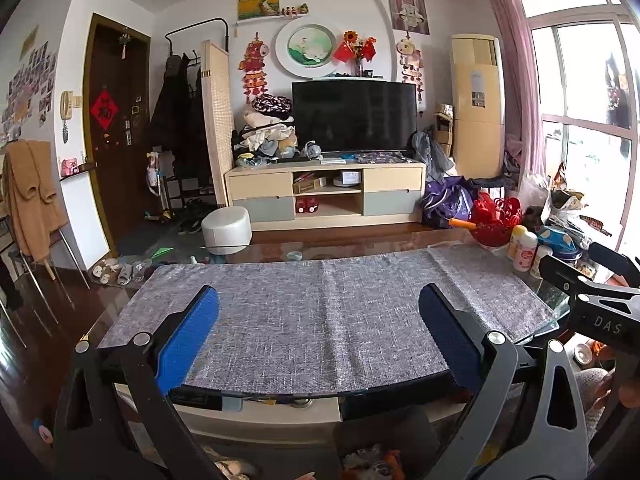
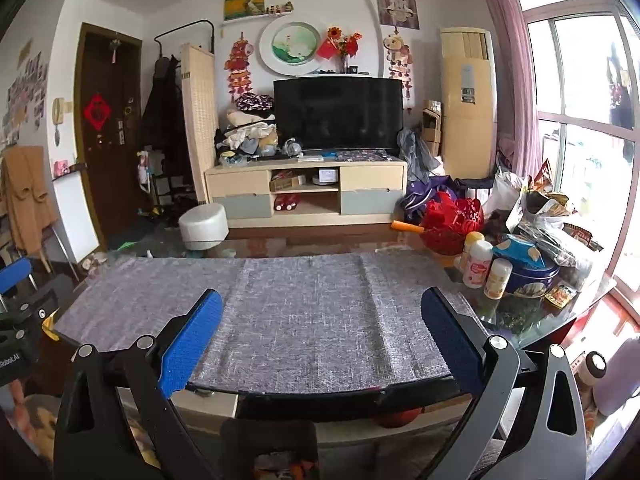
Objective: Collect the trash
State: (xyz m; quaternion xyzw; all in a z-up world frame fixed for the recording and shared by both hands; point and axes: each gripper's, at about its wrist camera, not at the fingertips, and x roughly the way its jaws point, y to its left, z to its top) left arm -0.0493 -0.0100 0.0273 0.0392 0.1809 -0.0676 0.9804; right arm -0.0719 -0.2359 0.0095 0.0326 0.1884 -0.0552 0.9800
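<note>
Both grippers hover side by side at the near edge of the counter (image 2: 520,320), pointed across the grey runner (image 2: 312,312) toward the TV stand. The left gripper (image 1: 318,320) has its jaws wide apart with nothing between them; the right gripper (image 2: 322,322) is the same — jaws spread, holding nothing.

The runner itself is bare, so nothing to collect lies directly ahead. What looks like trash sits at the counter's right end: a heap of crumpled snack bags and wrappers (image 2: 544,204) by the window, and a small flat packet (image 2: 560,293) lying on the glass just in front of the blue tin (image 2: 528,270). Three small bottles (image 2: 478,264) stand close against the tin, beside a red basket (image 2: 452,220); those read as keepers, not rubbish.

The step in hand appears to be the first reach. It would go best with the right gripper, since it is nearer that end: swing right, take the loose packet first because it lies apart from the rest, and come down with one jaw on each side of it — the glass is slick, so it may slide. Approach low from the front to avoid knocking the bottles. No bin is clearly visible in either view.
</note>
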